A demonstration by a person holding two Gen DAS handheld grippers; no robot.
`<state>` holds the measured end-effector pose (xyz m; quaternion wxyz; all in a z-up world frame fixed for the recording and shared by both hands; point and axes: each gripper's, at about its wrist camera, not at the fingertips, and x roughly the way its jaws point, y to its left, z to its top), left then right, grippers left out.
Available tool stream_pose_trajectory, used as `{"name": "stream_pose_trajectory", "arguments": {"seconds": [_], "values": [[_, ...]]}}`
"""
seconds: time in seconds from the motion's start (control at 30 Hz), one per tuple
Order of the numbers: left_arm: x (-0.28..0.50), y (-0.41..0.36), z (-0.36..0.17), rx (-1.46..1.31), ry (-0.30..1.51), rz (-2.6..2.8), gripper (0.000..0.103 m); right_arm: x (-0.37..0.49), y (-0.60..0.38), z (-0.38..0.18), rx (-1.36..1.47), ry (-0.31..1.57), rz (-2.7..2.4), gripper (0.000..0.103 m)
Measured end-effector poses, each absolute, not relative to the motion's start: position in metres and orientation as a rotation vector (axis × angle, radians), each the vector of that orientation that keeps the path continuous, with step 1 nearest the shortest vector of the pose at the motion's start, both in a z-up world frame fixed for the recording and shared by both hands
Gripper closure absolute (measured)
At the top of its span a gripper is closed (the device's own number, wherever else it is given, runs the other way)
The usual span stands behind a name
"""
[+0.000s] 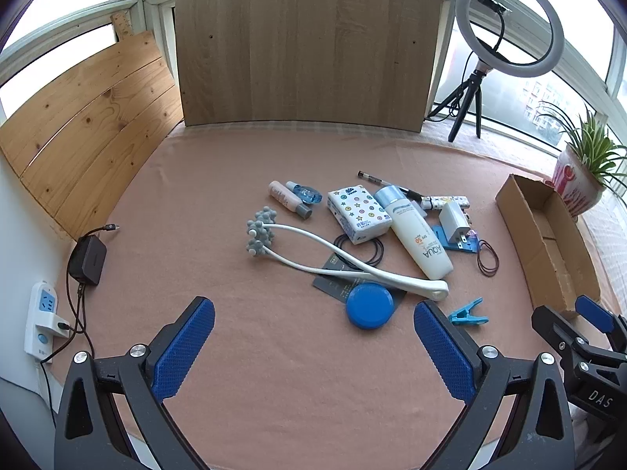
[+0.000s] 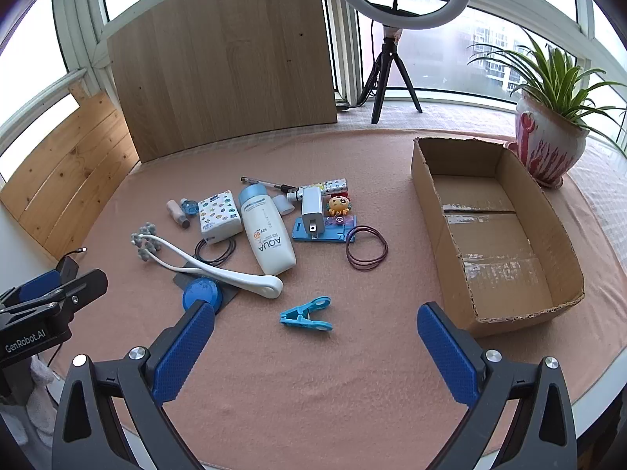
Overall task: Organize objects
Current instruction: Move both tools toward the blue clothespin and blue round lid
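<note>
Card (image 2: pixel 188 278) under your massager (image 2: pixel 219 272) and disc (image 2: pixel 202 291) stays mostly hidden, box (image 2: pixel 427 180) holds nothing, and left gripper (image 1: pixel 313 346) and right gripper (image 2: pixel 315 348) gape wide, gripping nothing.

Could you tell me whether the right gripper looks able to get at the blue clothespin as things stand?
Probably yes: the right gripper is open, and the blue clothespin lies alone on the cloth just ahead of its fingers, with nothing between.

A pink cloth (image 2: pixel 313 384) covers the table. Bright windows (image 2: pixel 490 58) curve across the top of the frame, with a wood-grain board (image 2: pixel 223 58) propped upper centre and pine planks (image 1: pixel 86 129) at left.
</note>
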<state>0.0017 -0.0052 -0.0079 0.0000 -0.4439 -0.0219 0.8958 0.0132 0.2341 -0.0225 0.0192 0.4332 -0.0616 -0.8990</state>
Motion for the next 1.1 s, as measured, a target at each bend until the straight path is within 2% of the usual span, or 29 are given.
{"name": "stream_pose_trajectory", "arguments": {"seconds": [1.1], "values": [[-0.0051, -0.0025, -0.0141, -1.412, -0.046, 2.793, 0.000, 0.0112, 0.2340, -0.0258, 1.362, -0.197, -2.775, 0.001]]}}
